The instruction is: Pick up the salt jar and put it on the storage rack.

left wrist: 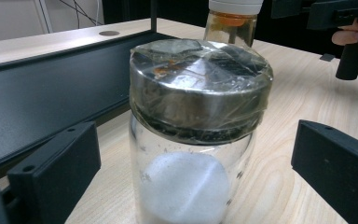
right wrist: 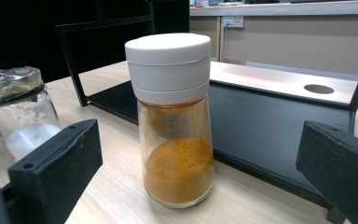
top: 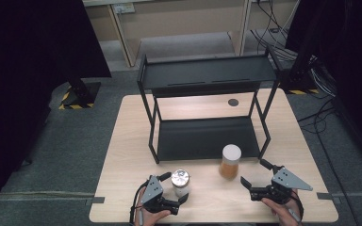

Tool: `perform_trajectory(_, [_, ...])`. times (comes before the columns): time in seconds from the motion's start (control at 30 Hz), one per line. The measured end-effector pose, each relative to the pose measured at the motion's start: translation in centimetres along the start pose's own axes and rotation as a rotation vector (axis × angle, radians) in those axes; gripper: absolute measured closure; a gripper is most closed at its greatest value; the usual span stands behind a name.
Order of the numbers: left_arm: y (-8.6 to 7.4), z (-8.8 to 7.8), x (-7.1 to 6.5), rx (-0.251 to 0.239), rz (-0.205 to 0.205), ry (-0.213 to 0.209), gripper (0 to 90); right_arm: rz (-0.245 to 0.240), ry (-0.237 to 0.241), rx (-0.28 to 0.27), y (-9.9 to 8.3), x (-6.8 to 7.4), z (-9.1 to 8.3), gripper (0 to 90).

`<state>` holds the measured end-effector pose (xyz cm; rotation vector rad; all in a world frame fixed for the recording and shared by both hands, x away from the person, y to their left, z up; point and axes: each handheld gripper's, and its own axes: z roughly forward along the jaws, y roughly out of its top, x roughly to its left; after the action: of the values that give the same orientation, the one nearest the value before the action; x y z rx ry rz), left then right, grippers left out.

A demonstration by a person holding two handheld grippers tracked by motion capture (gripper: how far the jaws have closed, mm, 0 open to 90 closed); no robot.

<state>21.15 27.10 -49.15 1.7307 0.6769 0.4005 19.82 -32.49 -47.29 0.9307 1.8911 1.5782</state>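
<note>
A glass jar [top: 180, 182] with a foil-wrapped metal lid and white powder inside [left wrist: 186, 186] stands near the table's front edge. My left gripper [top: 176, 186] is open around it, and in the left gripper view a gap shows on each side between its jaws [left wrist: 196, 172] and the glass. To the right stands a spice jar [top: 230, 161] with a white cap and orange powder [right wrist: 177, 140]. My right gripper [top: 252, 170] is open just right of it; the jar stands ahead of its spread jaws [right wrist: 196, 172], untouched.
A black two-tier metal rack [top: 206, 136] stands on the light wooden table [top: 127, 141] just behind both jars, its lower shelf close to them. A round cable hole [top: 233, 102] sits at the table's back. Cables lie on the floor at right.
</note>
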Motion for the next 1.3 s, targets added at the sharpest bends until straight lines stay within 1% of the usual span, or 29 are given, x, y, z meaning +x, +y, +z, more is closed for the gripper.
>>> perform_trajectory(0.3, [-0.09, 0.03, 0.08, -0.003, -0.01, -0.002, 0.7, 0.004, -0.005, -0.001, -0.14, 0.11, 0.04, 0.5])
perform_trajectory(0.43, [-0.11, 0.06, 0.1, -0.004, -0.012, -0.004, 0.7, -0.004, -0.004, 0.0, -0.17, 0.19, 0.1, 0.5])
perform_trajectory(0.8, [-0.24, 0.04, 0.12, -0.012, -0.023, -0.001, 0.7, 0.002, -0.003, -0.009, -0.26, 0.16, 0.07, 0.5])
perform_trajectory(1.3, [-0.35, 0.02, 0.09, -0.023, -0.023, -0.002, 1.0, 0.006, -0.011, -0.008, -0.33, 0.26, 0.13, 0.5])
